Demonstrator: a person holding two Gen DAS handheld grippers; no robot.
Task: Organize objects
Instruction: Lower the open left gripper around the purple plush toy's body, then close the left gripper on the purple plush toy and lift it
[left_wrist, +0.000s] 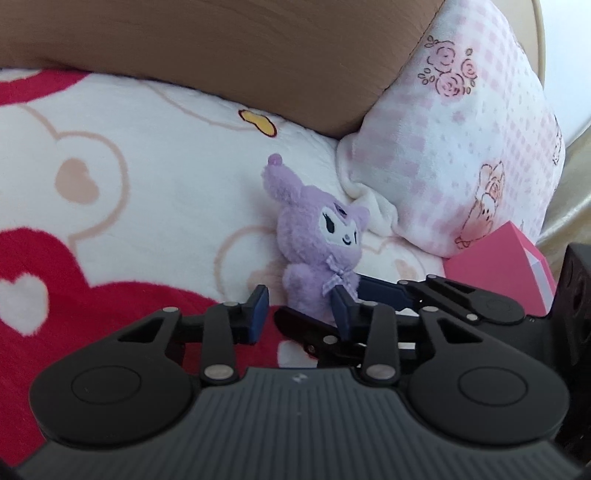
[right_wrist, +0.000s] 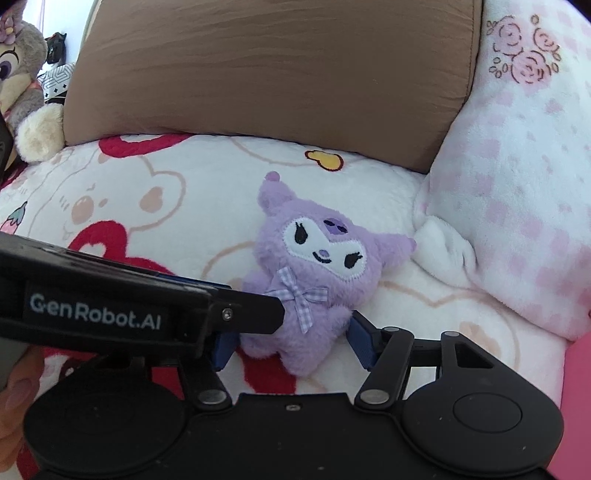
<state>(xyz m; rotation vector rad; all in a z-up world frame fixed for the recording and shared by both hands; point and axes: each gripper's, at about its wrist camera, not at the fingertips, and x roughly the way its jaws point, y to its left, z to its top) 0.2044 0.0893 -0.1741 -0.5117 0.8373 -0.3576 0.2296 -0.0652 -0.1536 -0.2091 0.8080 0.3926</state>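
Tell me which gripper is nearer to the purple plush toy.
Right, narrowly. The right gripper has the purple plush toy between its pads, at the lower body. The left gripper comes in from the side, its tip at the toy's arm.

White lettering reading "GenRobot.AI" stands on a black label on the side of the left gripper (right_wrist: 255, 314), which reaches in from the left edge of the right wrist view; nothing else is legible.
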